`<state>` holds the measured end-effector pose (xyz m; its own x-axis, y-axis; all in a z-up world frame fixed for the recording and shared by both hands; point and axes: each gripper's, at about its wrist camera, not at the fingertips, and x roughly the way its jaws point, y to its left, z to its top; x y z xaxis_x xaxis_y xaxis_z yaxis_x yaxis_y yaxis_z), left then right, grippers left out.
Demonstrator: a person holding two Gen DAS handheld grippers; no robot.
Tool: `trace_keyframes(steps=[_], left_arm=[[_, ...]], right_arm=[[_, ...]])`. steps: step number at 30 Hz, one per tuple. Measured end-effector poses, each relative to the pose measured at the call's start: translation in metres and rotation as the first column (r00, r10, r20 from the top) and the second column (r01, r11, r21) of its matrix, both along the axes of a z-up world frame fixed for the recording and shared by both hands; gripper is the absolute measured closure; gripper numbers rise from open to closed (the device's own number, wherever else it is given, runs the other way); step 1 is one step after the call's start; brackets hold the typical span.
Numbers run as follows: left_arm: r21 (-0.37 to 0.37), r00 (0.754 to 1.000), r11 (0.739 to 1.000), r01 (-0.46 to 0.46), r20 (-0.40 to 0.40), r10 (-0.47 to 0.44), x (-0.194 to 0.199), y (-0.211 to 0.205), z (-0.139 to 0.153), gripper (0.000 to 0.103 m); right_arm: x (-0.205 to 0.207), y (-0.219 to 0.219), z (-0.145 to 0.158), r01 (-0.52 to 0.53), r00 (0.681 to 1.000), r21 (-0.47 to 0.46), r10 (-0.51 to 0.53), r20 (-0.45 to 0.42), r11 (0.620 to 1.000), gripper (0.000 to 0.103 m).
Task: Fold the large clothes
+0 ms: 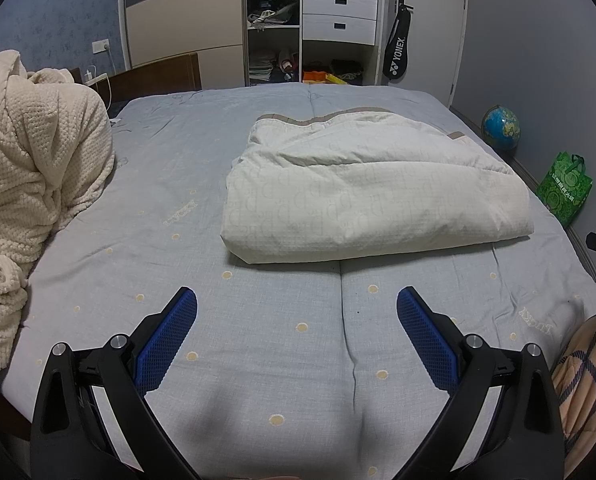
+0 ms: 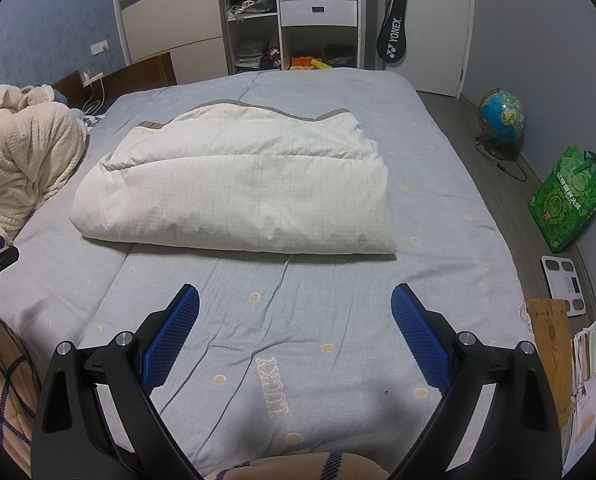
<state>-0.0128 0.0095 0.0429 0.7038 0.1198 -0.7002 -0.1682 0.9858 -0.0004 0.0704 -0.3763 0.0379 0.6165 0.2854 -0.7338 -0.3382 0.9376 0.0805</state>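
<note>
The folded quilt lies flat on the bed, long axis crosswise, well ahead of both spread, empty claws: left claw, right claw.

The folded quilt is showing smooth, matt cream cloth with a faint printed grid. The bed sheet is presenting matt grey-blue woven cloth. The blanket is displaying a rough, waffle-textured fleece. The left gripper and right gripper are carrying matt black plastic arms, blue mesh-textured pads and shiny metal pins.
</note>
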Motion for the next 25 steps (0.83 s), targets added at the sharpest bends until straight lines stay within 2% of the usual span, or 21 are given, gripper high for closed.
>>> trace_keyframes(steps=[25], left_arm=[[0.005,1.0,1.0,0.0,-0.007,0.0,-0.0007,-0.0003,0.0003,0.007]], right_arm=[[0.0024,0.0029,-0.0028,-0.021,1.0,-0.012,0.021,-0.011,1.0,0.011]])
